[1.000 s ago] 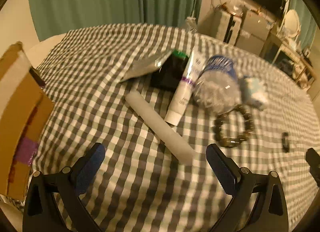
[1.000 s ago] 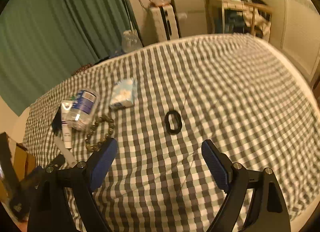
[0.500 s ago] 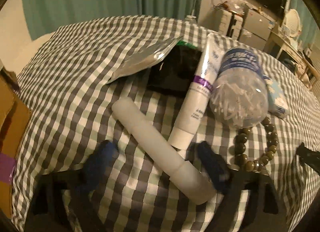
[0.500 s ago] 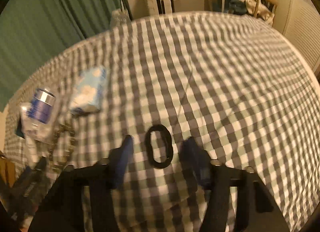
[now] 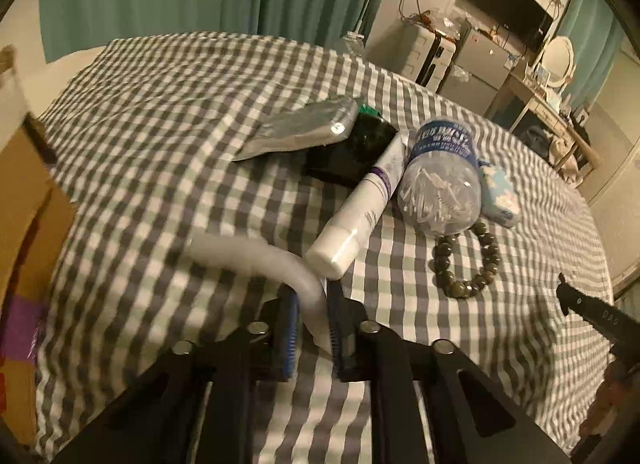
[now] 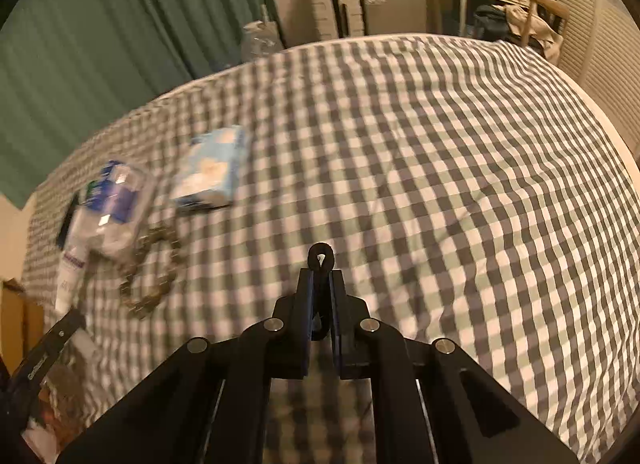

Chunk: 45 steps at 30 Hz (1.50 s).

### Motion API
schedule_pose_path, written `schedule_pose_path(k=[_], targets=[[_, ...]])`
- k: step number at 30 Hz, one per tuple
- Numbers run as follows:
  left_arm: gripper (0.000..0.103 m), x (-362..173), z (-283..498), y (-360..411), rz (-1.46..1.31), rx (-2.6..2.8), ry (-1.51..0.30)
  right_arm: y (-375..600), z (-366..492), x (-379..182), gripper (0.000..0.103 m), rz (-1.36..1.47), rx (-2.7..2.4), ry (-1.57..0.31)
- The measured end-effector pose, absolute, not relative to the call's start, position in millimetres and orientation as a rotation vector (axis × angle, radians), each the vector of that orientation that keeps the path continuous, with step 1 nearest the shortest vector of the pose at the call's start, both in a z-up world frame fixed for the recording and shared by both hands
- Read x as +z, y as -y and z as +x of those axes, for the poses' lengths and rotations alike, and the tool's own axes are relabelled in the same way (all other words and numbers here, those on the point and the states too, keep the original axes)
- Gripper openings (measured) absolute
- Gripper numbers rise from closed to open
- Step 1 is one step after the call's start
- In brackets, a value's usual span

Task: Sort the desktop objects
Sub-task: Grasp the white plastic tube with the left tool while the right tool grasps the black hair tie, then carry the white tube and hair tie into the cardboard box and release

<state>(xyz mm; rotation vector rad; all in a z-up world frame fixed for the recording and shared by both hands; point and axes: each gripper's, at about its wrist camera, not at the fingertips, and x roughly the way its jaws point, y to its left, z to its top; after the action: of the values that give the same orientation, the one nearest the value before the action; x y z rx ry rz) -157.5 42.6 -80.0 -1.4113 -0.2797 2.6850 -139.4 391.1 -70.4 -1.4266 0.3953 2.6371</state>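
white tube (image 5: 256, 260) pinched by left gripper (image 5: 312, 296); right gripper (image 6: 320, 284) clamps black hair tie (image 6: 320, 260)

Each black, angular plastic gripper, left (image 5: 313, 306) and right (image 6: 321, 296), has two linkage arms studded with round silver screws and ends in blue ribbed pads (image 5: 289, 334).

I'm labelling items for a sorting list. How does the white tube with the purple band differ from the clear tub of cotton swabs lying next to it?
The tube is slim, opaque and white with a purple band; the tub is fat, clear and wears a blue label. The tube hides its contents, while the tub shows its white swabs. Both lie on their sides, side by side on the checked cloth.
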Motion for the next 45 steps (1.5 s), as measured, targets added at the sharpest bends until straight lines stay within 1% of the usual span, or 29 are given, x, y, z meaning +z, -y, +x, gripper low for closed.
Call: schedule_pose_path(k=[2,4,9,12,16,21,26,28,33,36,45], targets=[[0.011,-70.9,-149.7,-36.4,-1.390,2.679,0.309,-381.9,-130.2,-63.0,0.007,-1.419,2.662,-0.377],[0.010,-62.9,-143.8,-34.3,-1.367,2.680,0.296,-375.8,-122.2,-56.9,0.007,-1.412,2.683,-0.377],[0.009,-42.6,-125.6,-28.7,-1.291,2.696,0.278,-358.6,-107.7,-38.7,0.007,-1.387,2.733,-0.343],[0.009,-27.0,-115.9,-21.9,-1.244,2.715,0.281,-351.0,-95.3,-23.9,0.007,-1.360,2.775,-0.361],[0.009,-6.7,-105.3,-13.5,-1.197,2.726,0.325,-339.5,-83.0,-4.9,0.007,-1.329,2.826,-0.359],[0.009,19.7,-95.0,-10.7,-1.129,2.725,0.309,-320.8,-63.3,19.0,0.007,-1.287,2.909,-0.359],[0.009,47.9,-82.5,-16.6,-1.045,2.690,0.264,-306.3,-45.1,46.9,0.007,-1.250,2.999,-0.434],[0.009,59.2,-76.3,-18.7,-1.008,2.678,0.232,-301.7,-37.6,57.7,0.007,-1.225,3.018,-0.427],[0.009,84.7,-65.8,-16.0,-0.928,2.649,0.220,-286.2,-21.3,85.1,0.007,-1.183,3.074,-0.419],[0.009,99.4,-62.3,-10.8,-0.887,2.646,0.205,-268.4,-15.7,101.6,0.007,-1.156,3.115,-0.389],[0.009,140.3,-63.1,45.8,-0.837,2.726,0.276,-184.5,-13.9,136.2,0.007,-1.196,3.278,-0.235]])
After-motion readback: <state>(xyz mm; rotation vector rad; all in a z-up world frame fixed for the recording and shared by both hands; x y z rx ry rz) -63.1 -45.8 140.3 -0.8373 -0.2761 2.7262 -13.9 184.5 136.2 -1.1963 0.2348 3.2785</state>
